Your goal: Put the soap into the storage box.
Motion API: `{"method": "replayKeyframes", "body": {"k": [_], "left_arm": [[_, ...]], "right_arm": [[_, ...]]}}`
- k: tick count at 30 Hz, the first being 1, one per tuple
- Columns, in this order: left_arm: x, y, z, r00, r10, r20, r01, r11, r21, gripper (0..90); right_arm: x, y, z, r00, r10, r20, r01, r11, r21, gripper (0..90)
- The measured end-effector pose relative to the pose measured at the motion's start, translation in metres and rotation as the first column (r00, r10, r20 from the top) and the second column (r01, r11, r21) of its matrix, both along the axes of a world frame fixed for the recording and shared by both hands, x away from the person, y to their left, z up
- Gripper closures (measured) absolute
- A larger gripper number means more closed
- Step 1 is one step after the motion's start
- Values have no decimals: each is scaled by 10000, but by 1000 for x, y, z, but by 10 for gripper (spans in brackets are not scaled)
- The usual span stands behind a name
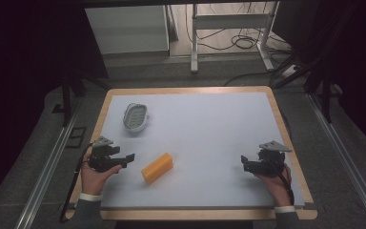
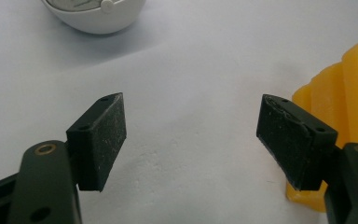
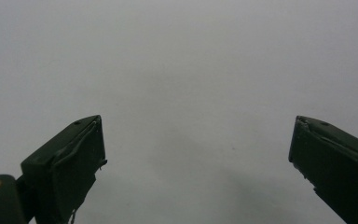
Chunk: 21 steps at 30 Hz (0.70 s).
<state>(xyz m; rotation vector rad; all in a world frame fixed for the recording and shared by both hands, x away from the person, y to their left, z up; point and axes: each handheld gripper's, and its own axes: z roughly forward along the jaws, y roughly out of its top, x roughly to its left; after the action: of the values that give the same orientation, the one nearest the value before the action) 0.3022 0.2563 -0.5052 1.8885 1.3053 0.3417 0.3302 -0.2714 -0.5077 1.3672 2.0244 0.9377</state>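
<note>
The left gripper (image 1: 129,157), fingers spread and empty, sat just left of the yellow bar (image 1: 157,167) lying on the table (image 1: 209,133), apparently lined up to take it, with the soap dish (image 1: 136,117) beyond, while the right gripper (image 1: 243,162) waited wide open, well apart.

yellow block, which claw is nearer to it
Left. The left claw sits open just left of the yellow block, not touching; the right claw is far off to its right.

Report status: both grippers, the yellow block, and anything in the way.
Left gripper open, jaws empty, beside yellow block, not touching. Right gripper open over bare mat. White dish sits apart, behind the block. Nothing between jaws and block.
</note>
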Motion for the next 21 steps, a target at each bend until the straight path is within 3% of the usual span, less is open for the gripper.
{"method": "replayKeyframes", "body": {"k": [7,14,21], "left_arm": [[2,0,-1,10000,-42,-72,42,10000,20,248],[-1,0,2,10000,5,3,-5,10000,24,248],[-2,2,6,9999,133,21,-133,9990,419,245]], "right_arm": [[-2,-10,2,9994,-339,29,338,9992,191,47],[-3,-13,3,9994,-346,9,346,9991,255,48],[-2,-15,0,9994,-328,-132,331,9991,278,50]]}}
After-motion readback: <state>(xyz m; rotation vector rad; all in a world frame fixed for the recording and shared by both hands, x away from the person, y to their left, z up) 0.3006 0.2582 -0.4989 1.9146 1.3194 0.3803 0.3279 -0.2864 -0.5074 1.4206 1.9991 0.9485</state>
